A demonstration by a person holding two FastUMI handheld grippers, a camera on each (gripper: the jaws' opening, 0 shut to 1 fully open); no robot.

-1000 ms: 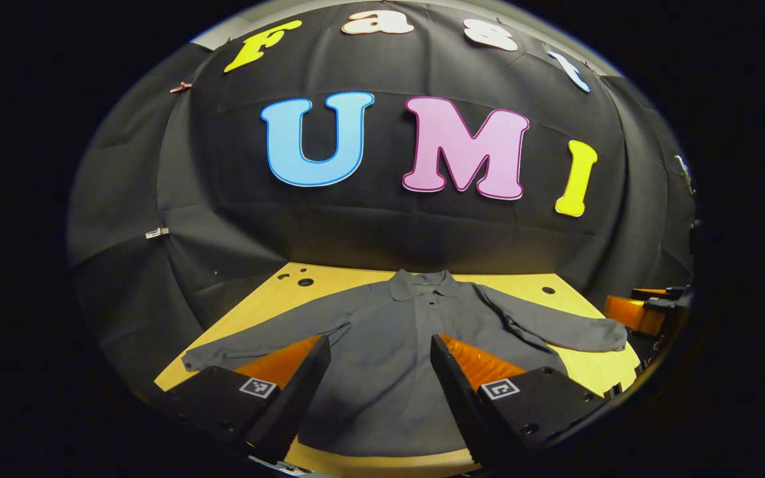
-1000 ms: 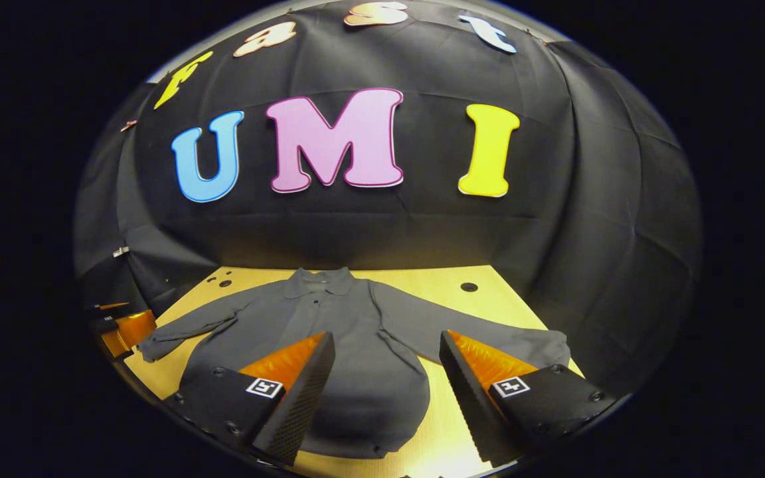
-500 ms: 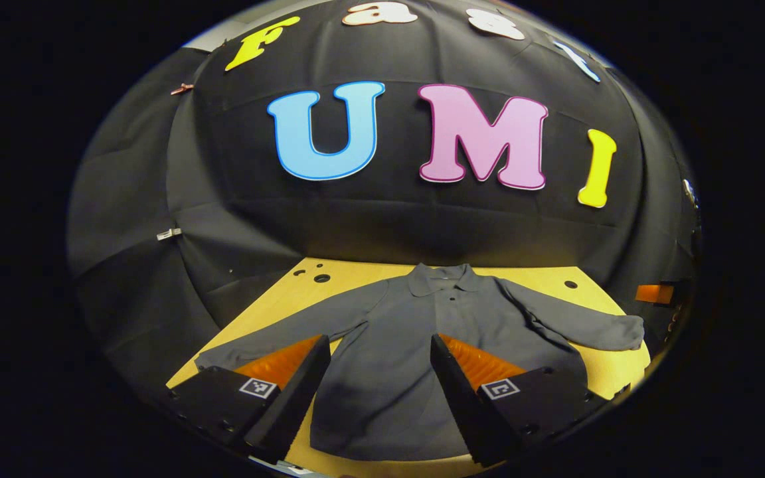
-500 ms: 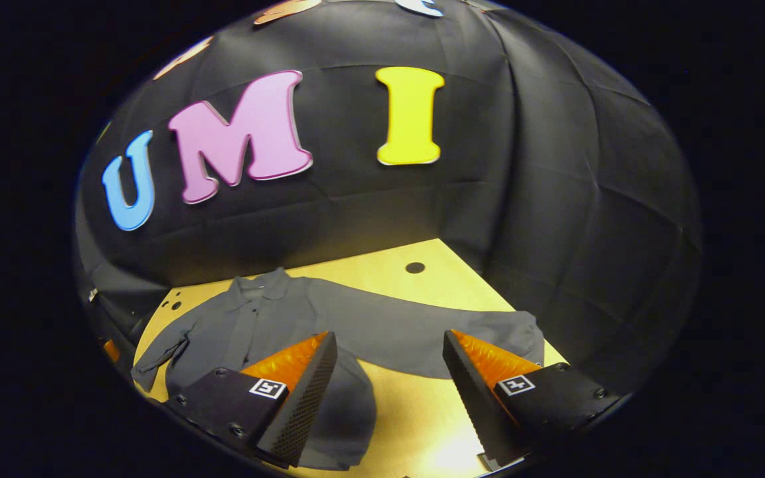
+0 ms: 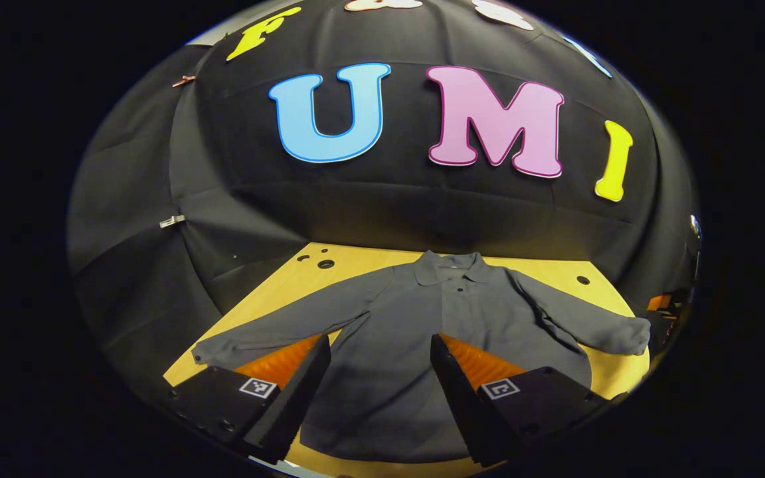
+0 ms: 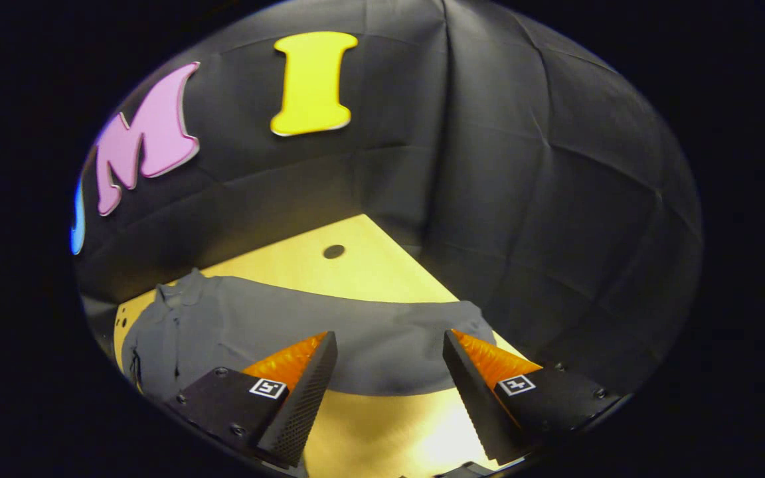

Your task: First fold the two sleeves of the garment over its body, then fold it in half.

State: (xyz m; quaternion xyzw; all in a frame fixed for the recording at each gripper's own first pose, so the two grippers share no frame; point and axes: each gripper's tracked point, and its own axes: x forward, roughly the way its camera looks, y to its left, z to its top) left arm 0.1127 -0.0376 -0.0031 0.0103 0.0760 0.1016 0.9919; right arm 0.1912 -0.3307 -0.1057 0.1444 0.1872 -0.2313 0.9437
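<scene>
A grey long-sleeved shirt (image 5: 416, 332) lies flat on the wooden table (image 5: 289, 282), collar toward the back wall, both sleeves spread out to the sides. My left gripper (image 5: 379, 368) hovers open above the shirt's lower body, nothing between its fingers. In the right gripper view the shirt's right sleeve (image 6: 382, 332) stretches across, its cuff end near the table's right edge. My right gripper (image 6: 389, 372) stands open just in front of that sleeve, holding nothing. The shirt's collar (image 6: 180, 289) sits at the far left of that view.
The table (image 6: 356, 265) has a few round holes near its back corners (image 6: 334, 251) (image 5: 325, 263). Black cloth walls close in behind and on both sides. The table's right edge runs close past the sleeve cuff. A bit of the other gripper (image 5: 661, 302) shows at the far right.
My right gripper has swung to the right, from facing the shirt's body to facing the right sleeve and the booth's right corner. My left gripper has edged slightly forward over the body.
</scene>
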